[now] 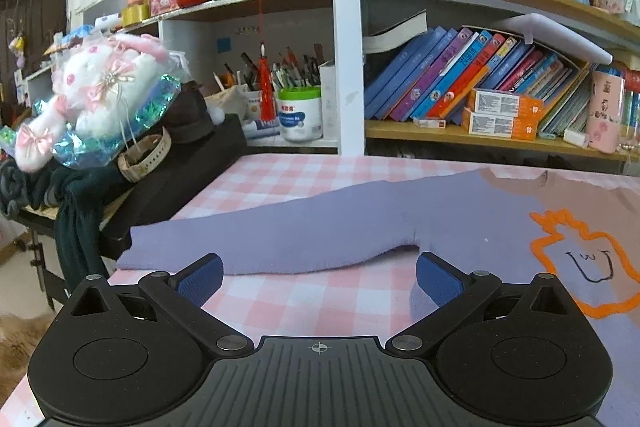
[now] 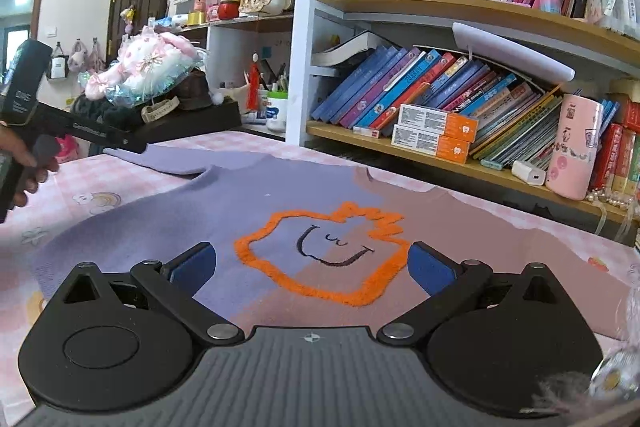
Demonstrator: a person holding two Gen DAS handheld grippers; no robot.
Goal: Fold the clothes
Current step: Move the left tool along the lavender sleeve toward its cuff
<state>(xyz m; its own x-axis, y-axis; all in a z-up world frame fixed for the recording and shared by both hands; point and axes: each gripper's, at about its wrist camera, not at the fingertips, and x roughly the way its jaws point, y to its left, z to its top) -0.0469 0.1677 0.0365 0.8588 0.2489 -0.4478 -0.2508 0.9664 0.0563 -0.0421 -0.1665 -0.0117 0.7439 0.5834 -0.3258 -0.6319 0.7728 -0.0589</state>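
Note:
A lilac and dusty-pink sweater with an orange outlined face motif lies flat on the pink checked tablecloth. Its lilac sleeve stretches out to the left. My left gripper hovers open just in front of that sleeve, nothing between its blue pads. My right gripper is open above the sweater's chest, straddling the motif. In the right wrist view the left gripper shows at the far left, held by a hand, over the sleeve end.
Bookshelves full of books run along the table's far edge. A plush toy in cellophane, a watch and dark cloth pile up at the left on a black stand. Pens and a white tub sit in the shelf nook.

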